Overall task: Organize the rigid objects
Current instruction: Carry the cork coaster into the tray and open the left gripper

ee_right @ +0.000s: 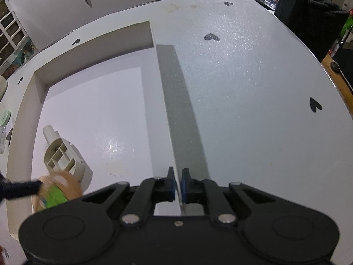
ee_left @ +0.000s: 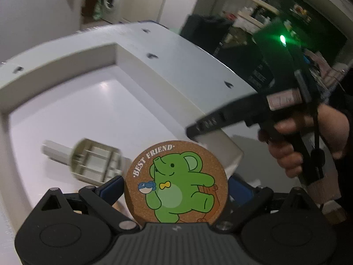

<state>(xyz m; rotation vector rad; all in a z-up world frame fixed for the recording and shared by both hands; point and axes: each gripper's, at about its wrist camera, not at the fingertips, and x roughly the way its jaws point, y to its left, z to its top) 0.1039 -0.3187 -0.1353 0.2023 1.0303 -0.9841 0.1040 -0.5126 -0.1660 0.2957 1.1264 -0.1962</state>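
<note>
My left gripper [ee_left: 176, 185] is shut on a round cork coaster [ee_left: 176, 183] printed with a green elephant and "BEST FRIEND". It holds the coaster upright over the near end of a white open box [ee_left: 66, 101]. A beige plastic part [ee_left: 94, 161] lies on the box floor just beyond the coaster. In the right wrist view the coaster [ee_right: 55, 192] is a blur at lower left, next to the beige part [ee_right: 64, 154]. My right gripper [ee_right: 178, 183] is shut on the thin upright edge of the box's lid [ee_right: 242, 88], which stands open to the right.
The box's far wall [ee_right: 94, 44] and left rim [ee_right: 19, 114] bound the floor. The lid carries small black heart marks [ee_right: 315, 105]. A dark chair [ee_right: 304, 11] stands at far right. A washing machine [ee_left: 112, 0] sits in the background.
</note>
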